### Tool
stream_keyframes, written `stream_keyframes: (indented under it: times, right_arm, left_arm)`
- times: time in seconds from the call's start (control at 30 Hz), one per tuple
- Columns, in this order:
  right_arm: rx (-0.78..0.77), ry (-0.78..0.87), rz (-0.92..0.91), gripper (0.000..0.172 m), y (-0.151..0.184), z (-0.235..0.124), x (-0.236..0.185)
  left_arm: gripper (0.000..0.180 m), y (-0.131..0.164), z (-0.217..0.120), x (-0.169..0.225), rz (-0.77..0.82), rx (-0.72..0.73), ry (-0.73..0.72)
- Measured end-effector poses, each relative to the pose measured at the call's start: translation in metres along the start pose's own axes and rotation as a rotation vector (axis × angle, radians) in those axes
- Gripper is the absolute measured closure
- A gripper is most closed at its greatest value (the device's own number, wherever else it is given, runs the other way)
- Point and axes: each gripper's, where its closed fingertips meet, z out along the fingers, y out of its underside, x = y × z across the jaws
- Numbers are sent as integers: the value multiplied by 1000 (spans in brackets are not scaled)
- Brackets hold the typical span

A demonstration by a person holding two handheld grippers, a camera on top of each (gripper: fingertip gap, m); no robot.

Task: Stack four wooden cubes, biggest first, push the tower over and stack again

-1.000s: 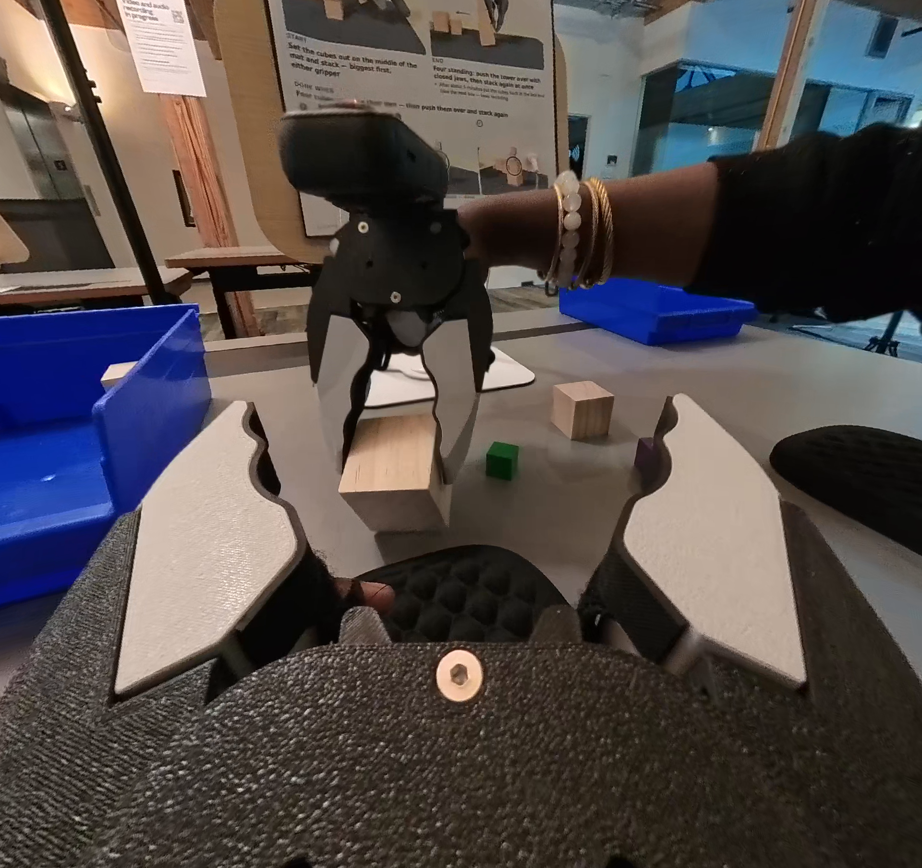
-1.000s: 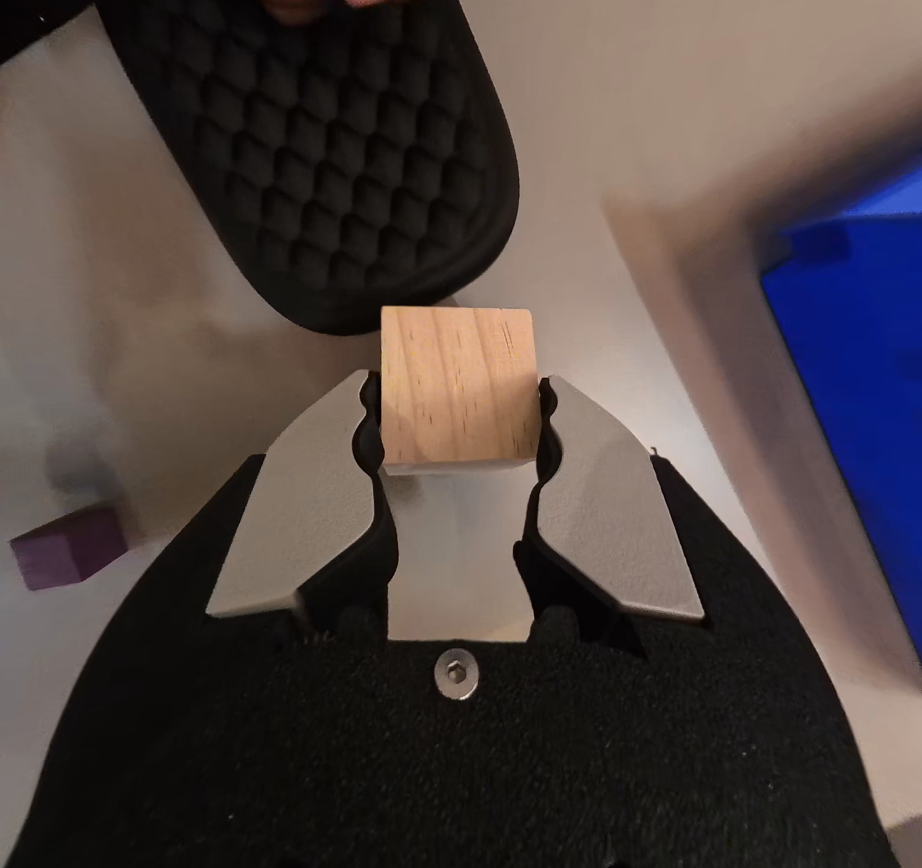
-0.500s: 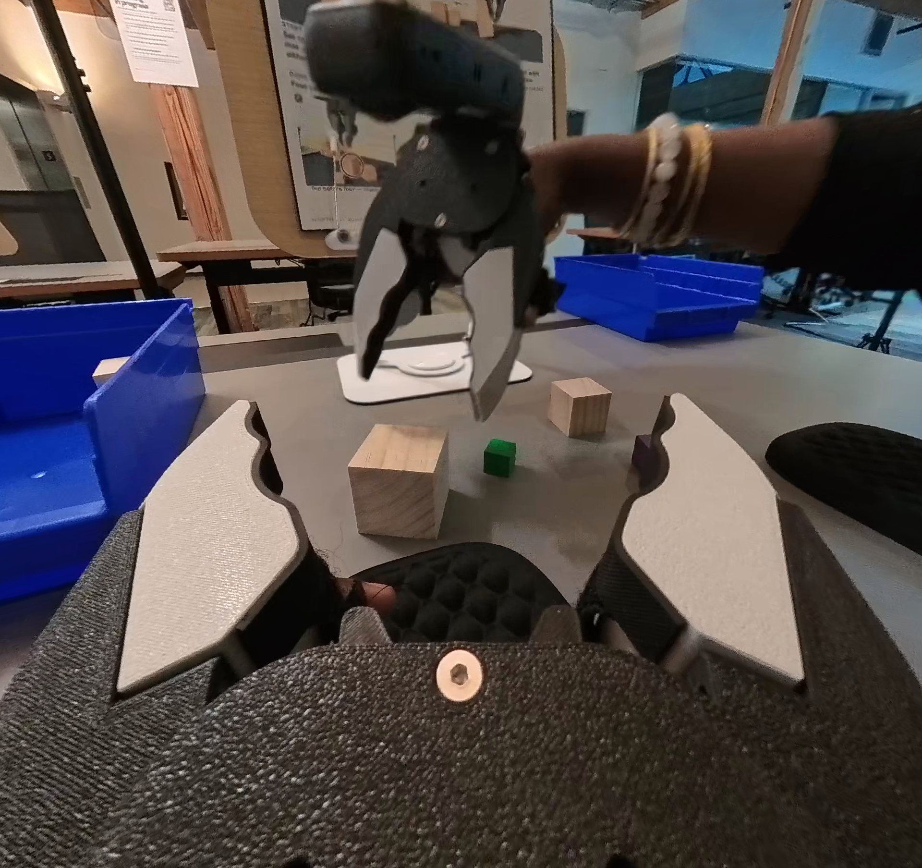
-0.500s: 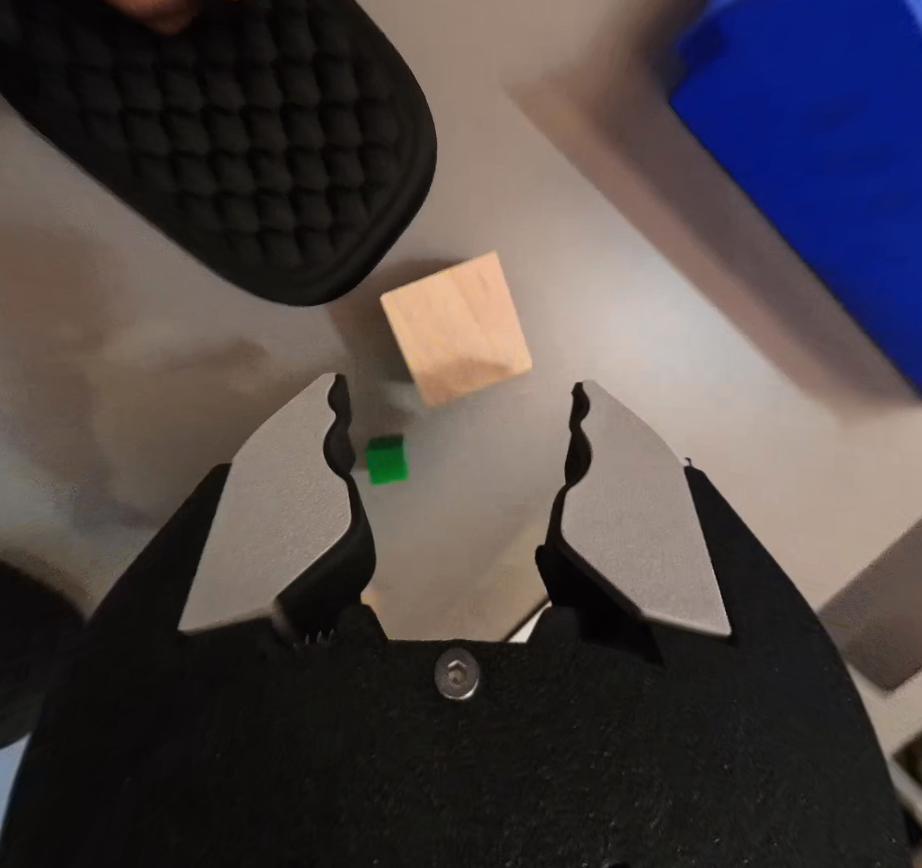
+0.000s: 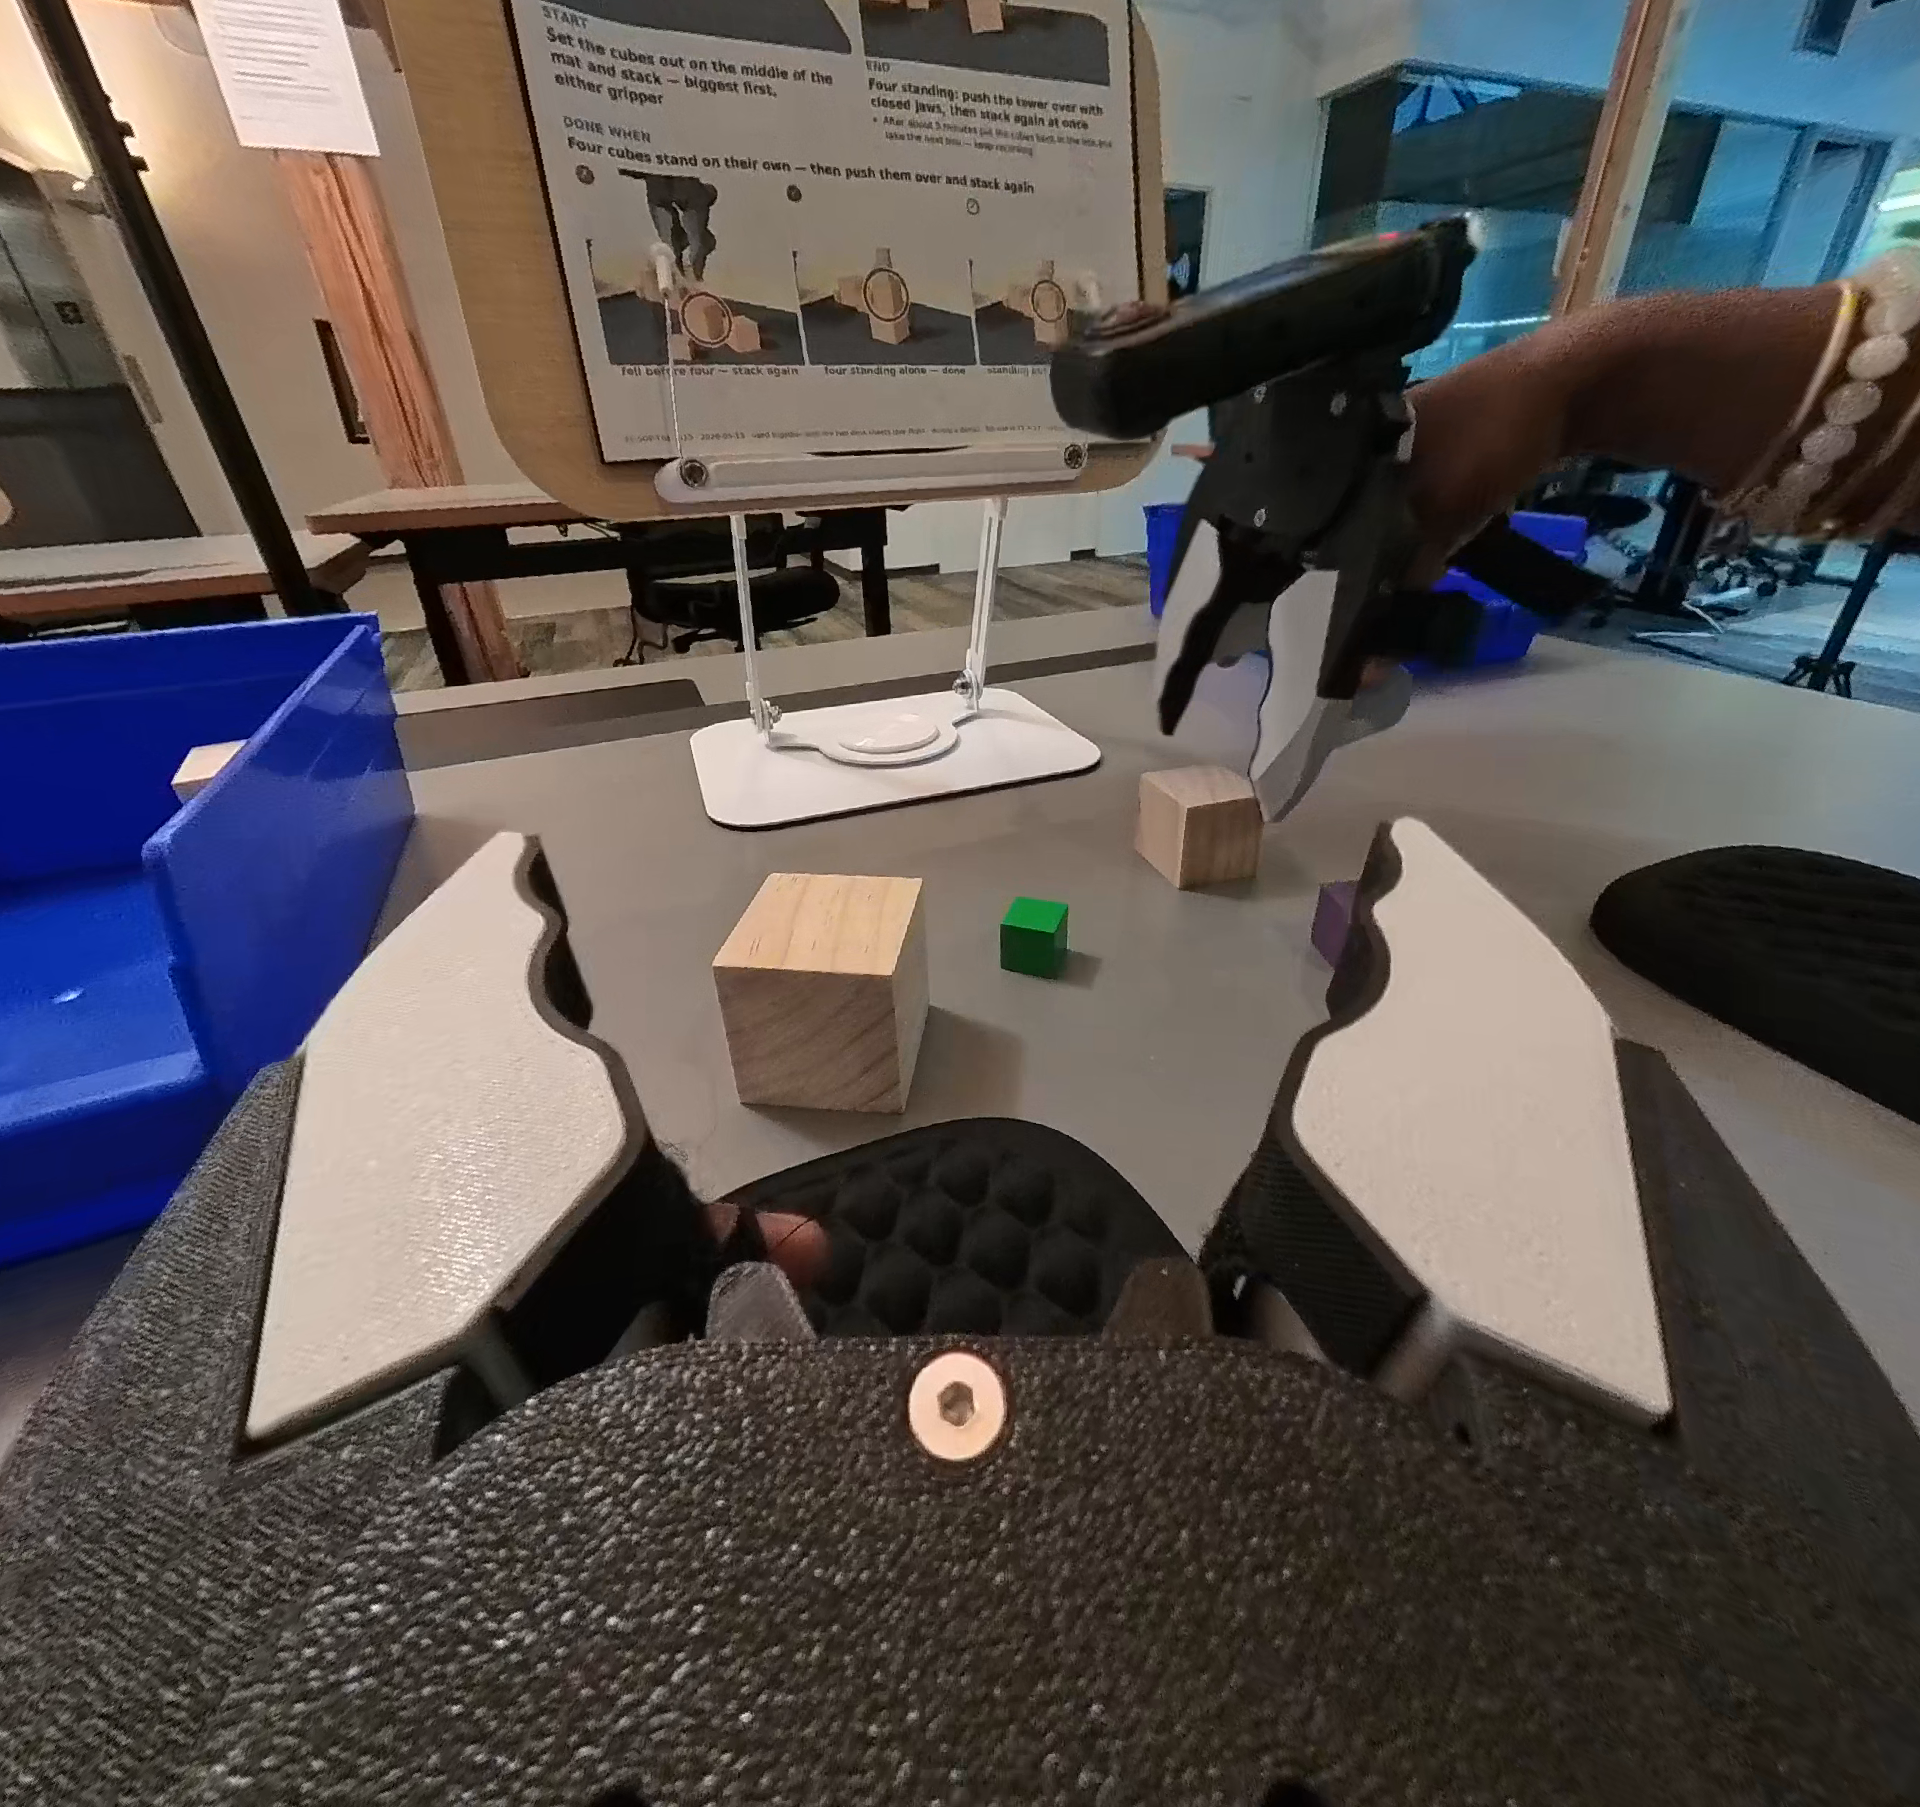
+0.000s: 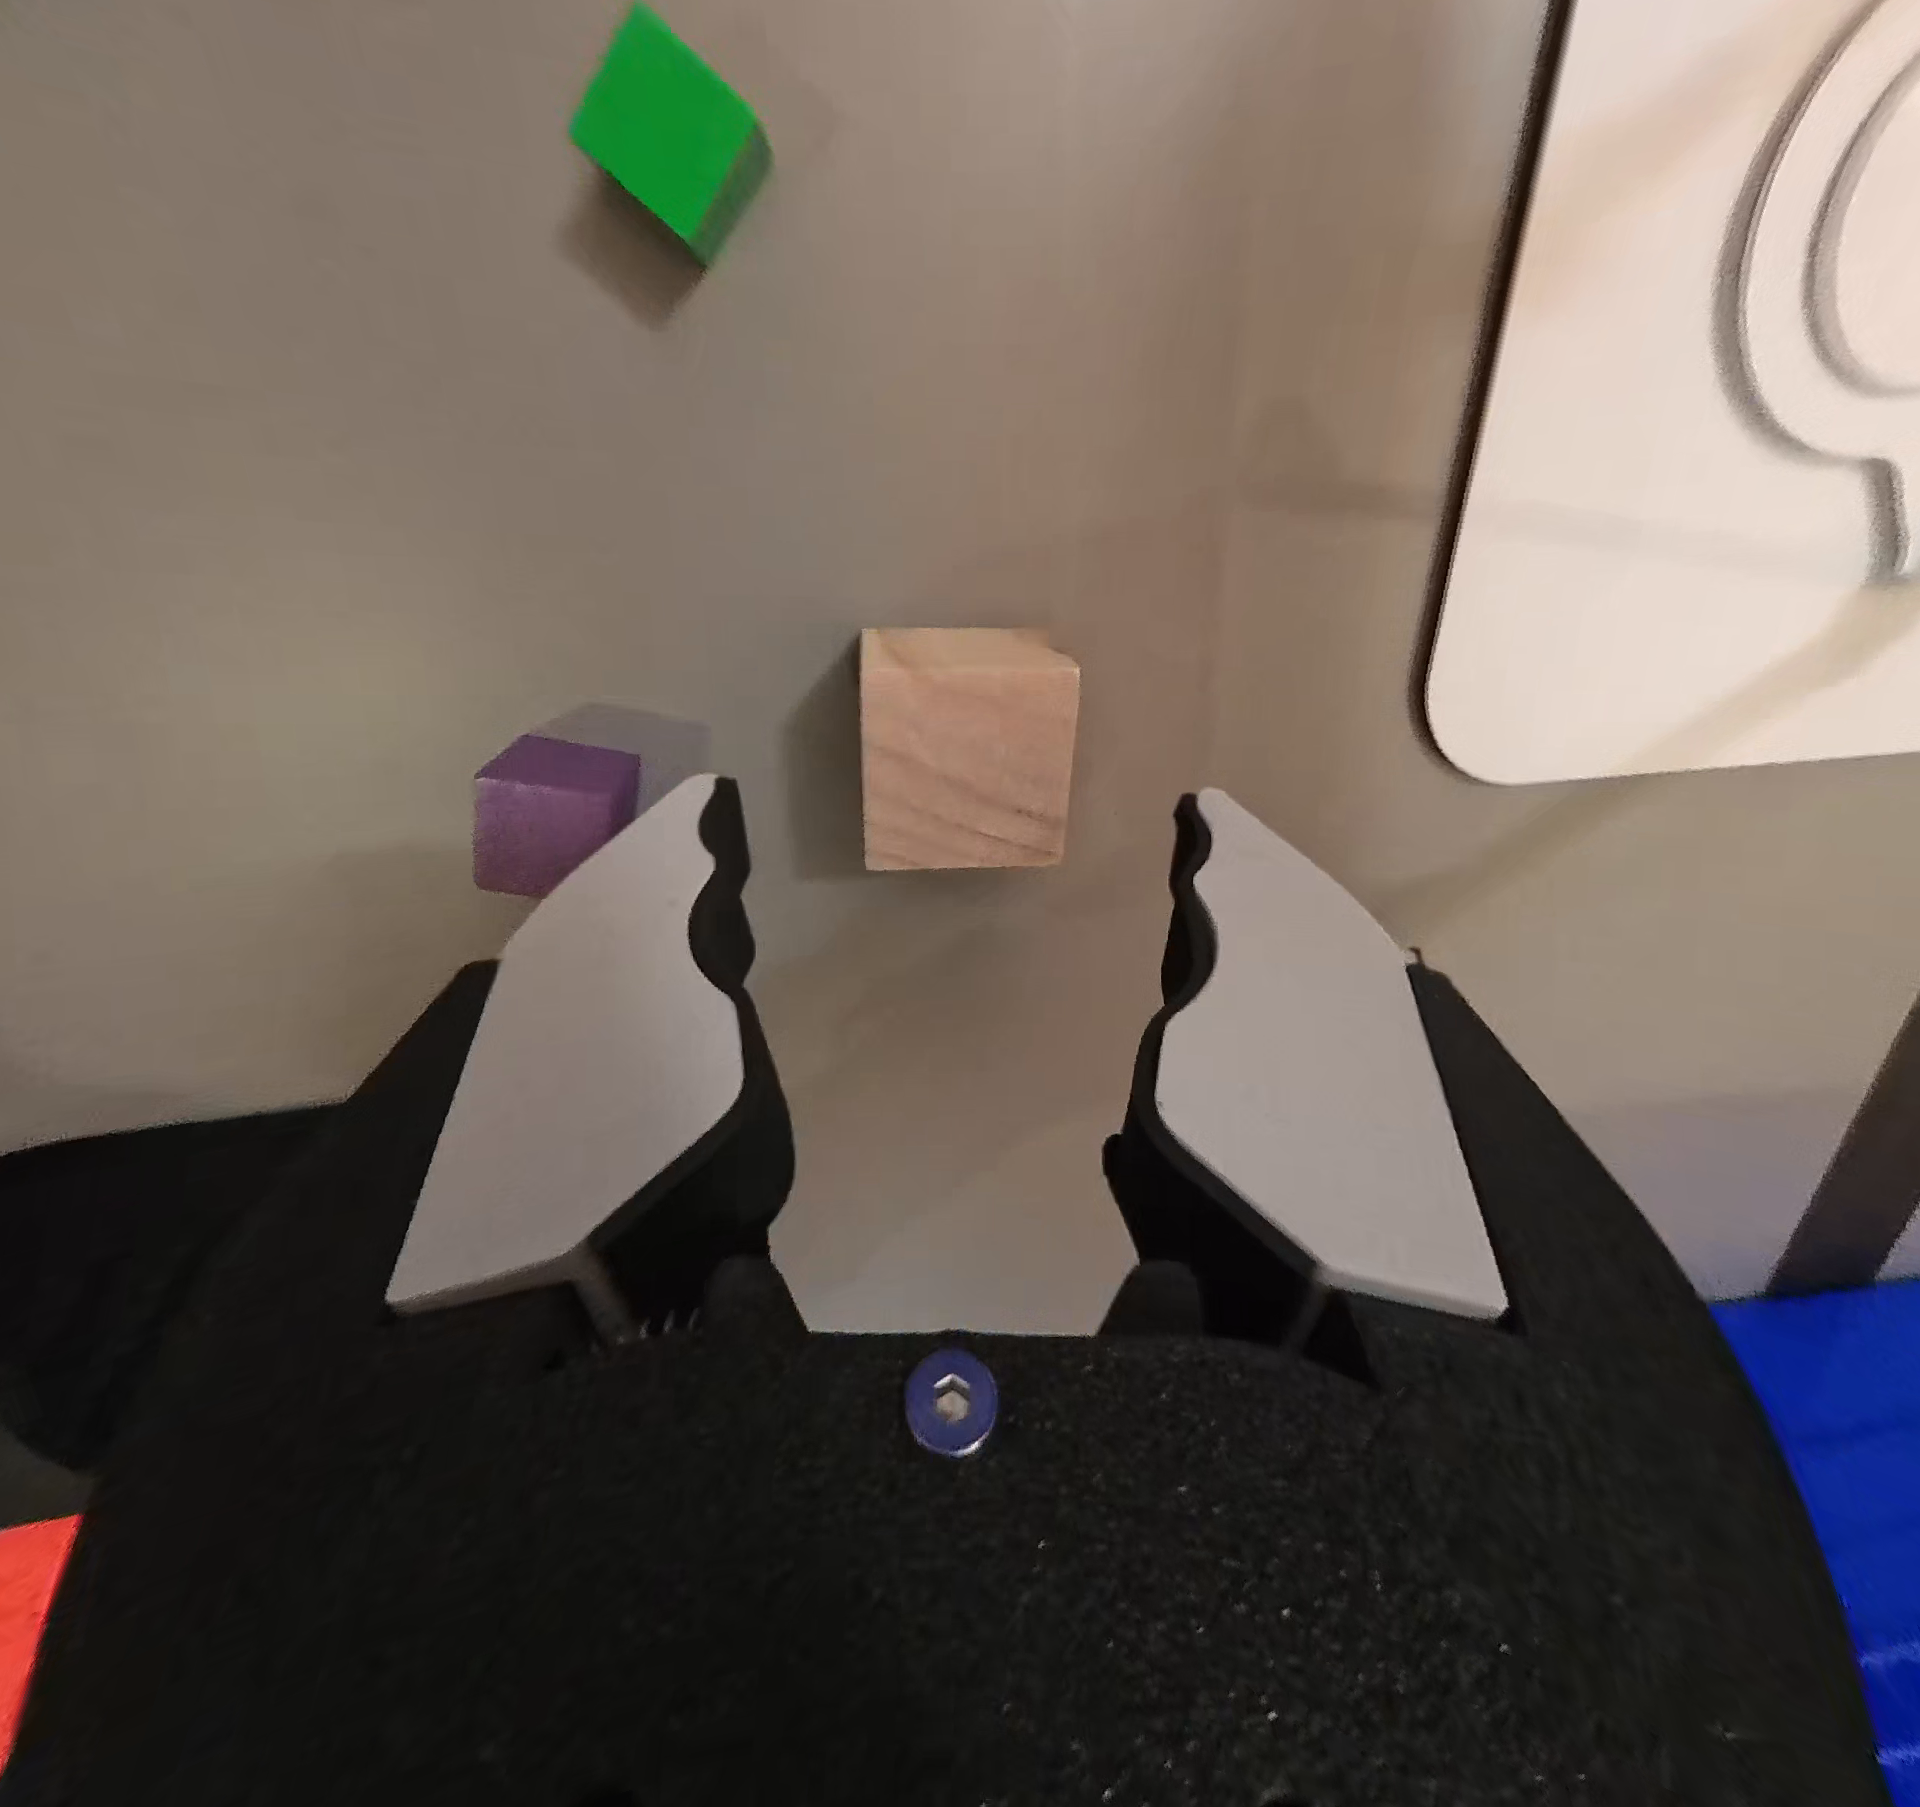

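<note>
On the grey table 4 blocks sit apart from one another, none on top of another; the big wooden block stands nearest the left gripper, the small green block just to its right, the smaller wooden block farther back, and the purple block half hidden behind the left gripper's right finger.

The left gripper rests low with its jaws spread wide and nothing between them; a black padded mat lies under its fingers, and the big wooden block stands just beyond them, untouched.

The right gripper, held in a hand wearing bracelets, hangs over the smaller wooden block and looks straight down on it; its jaws are partly open and hold nothing; the block lies just past the fingertips, lined up with the gap, with clear space at both sides; the purple block sits just beside its left finger, and the green block well beyond.

A blue bin stands at the left with 1 more wooden piece inside; a white stand holds up a printed board at the back; a second black mat lies to the right.

As far as I can judge, every block lies loose and single; neither gripper has hold of anything.
</note>
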Motion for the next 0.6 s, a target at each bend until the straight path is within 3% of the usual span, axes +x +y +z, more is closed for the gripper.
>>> stream_keyframes:
  times: [0.13, 0.23, 0.33, 0.5, 0.6]
  right_arm:
    - [-43, -10, 8, 100, 3, 14, 2]
    - [-78, -34, -27, 128, 2, 23, 1]
    - [-110, -43, -126, 128, -5, 13, 1]
    - [86, -52, -343, 128, -90, -39, -24]
    - [110, -83, -557, 128, -134, -49, -50]
  left_arm:
    - [37, 1, 0, -4, -17, -8, -27]
    - [37, 2, 1, -6, -29, -16, -33]
    - [38, 2, 1, -6, -30, -12, -29]
    - [40, 2, 1, -6, -28, -14, -26]
    - [41, 2, 1, -5, -21, -13, -25]
